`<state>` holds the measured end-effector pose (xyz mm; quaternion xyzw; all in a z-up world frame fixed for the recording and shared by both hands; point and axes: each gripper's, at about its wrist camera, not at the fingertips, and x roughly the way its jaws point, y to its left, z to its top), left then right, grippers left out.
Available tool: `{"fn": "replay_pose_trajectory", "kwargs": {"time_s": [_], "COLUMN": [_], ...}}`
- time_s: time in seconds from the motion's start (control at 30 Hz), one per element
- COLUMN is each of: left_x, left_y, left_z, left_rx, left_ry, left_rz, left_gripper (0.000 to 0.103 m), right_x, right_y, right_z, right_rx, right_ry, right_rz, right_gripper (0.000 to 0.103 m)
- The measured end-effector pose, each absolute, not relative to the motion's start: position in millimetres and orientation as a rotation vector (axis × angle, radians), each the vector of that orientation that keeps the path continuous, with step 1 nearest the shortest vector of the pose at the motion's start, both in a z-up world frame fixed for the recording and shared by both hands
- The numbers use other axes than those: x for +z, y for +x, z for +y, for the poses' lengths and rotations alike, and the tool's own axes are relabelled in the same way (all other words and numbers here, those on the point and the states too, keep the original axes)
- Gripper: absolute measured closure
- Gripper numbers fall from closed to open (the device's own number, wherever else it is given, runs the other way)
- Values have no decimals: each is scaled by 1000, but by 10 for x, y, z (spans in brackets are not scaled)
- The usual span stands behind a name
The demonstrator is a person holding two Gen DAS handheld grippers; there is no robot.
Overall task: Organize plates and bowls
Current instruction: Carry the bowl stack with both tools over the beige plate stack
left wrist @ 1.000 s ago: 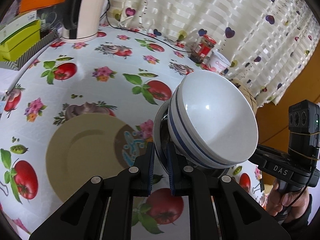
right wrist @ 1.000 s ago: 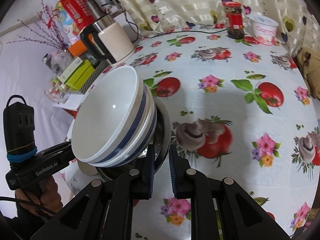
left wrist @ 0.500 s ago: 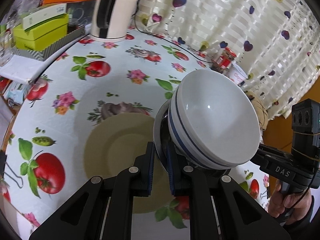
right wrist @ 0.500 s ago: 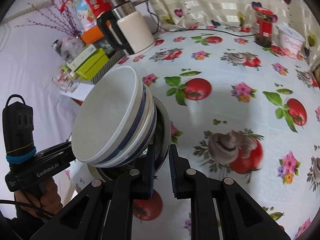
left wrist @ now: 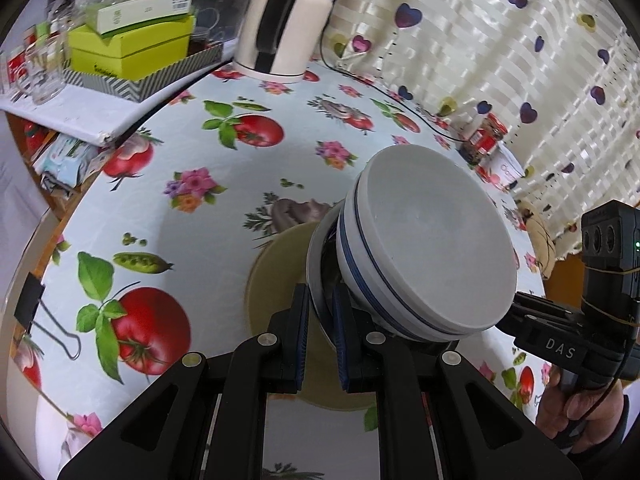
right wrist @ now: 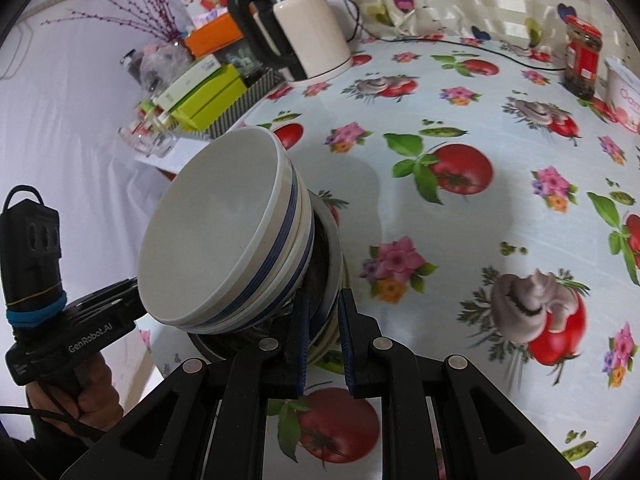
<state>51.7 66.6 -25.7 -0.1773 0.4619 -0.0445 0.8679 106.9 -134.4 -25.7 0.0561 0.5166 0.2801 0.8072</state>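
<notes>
I hold both grippers angled steeply down over the table (left wrist: 208, 240), one on each side of a stack. My left gripper (left wrist: 320, 328) pinches the near rim of the dish (left wrist: 316, 256) under the bowls (left wrist: 432, 248); my right gripper (right wrist: 323, 332) is clamped on the opposite rim of that dish (right wrist: 334, 264), my hand (left wrist: 576, 412) wrapped round its handle. The stack is lifted clear of the cloth, two blue-banded white bowls (right wrist: 216, 236) nested in the dish. It is tilted, mouths up and leaning away from the left gripper. Beneath it a tan plate (left wrist: 276, 280) lies flat, near the table's front edge. A kettle (right wrist: 304, 36) stands at the far edge
</notes>
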Motion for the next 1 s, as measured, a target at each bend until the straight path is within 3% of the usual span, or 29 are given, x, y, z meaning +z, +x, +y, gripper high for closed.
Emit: {"fn": "replay_pose_trajectory", "kwargs": {"time_s": [0.87, 1.0], "left_x": [-392, -380], "left_y": [506, 501], "left_z": [818, 804], "left_rx": [-61, -50], "left_ry": [-424, -413], "left_rz": [991, 990], "left_gripper": [91, 90], "right_x": [-388, -400], "right_y": [1136, 1124], "right_z": [-1129, -1143], "right_rx": [639, 638], "right_ry": [109, 113], "right_rz": [1155, 1160], "right_gripper": [86, 81]}}
